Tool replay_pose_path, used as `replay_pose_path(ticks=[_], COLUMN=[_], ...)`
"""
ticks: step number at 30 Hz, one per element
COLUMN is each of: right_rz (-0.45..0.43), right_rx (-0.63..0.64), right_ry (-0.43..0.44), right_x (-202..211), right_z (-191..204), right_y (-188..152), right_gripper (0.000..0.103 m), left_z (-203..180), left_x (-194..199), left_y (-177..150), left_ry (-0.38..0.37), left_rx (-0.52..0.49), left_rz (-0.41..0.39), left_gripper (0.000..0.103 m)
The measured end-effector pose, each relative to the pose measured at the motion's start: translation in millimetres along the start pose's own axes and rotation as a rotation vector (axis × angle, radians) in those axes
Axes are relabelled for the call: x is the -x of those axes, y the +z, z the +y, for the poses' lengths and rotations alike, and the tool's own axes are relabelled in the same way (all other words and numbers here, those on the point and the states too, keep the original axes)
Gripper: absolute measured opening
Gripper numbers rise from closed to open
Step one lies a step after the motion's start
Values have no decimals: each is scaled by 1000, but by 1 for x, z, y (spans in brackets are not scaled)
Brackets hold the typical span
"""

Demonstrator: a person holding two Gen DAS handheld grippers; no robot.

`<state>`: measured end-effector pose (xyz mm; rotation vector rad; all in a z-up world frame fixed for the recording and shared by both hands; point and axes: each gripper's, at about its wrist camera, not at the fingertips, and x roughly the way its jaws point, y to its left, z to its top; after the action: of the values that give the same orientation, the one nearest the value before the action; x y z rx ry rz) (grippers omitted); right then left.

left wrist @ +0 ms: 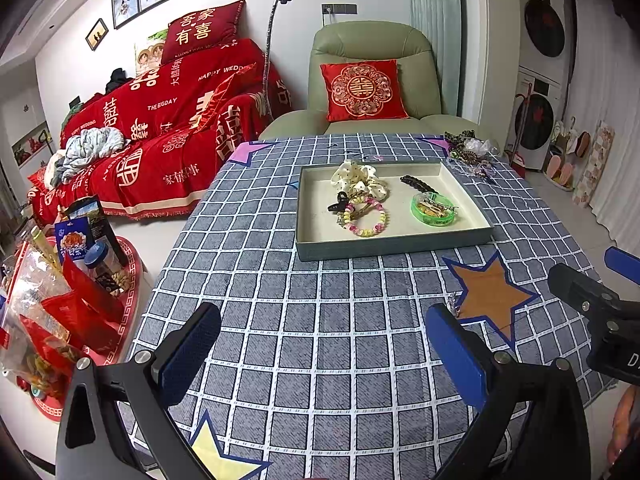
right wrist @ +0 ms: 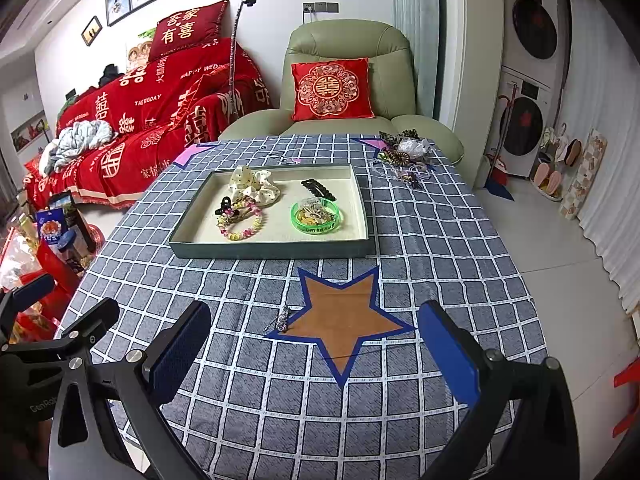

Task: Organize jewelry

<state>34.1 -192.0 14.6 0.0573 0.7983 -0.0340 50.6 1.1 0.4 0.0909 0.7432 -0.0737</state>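
Hand-held gripper on your right is wide open and empty, so that tiny silver trinket at its 11 o'clock could easily skid across the desk cloth when you pinch.

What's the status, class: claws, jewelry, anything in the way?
Left claw open, empty. Right claw open, empty. Small silver piece loose on the cloth by the orange star; tray holds beaded bracelets. Path clear.
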Motion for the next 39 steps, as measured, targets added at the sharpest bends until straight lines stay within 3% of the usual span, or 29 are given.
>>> replay_pose_path(ticks=[39], right_rz=[-5], right_rx=[-1], right_ry=[3], right_x=[2], right_z=[2], right_y=[2], right_gripper=[103], left_z=[-2], left_x=[2], left_y=[2], left_ry=[0], left_rx=[-3], left_rz=[-3], left_gripper=[103])
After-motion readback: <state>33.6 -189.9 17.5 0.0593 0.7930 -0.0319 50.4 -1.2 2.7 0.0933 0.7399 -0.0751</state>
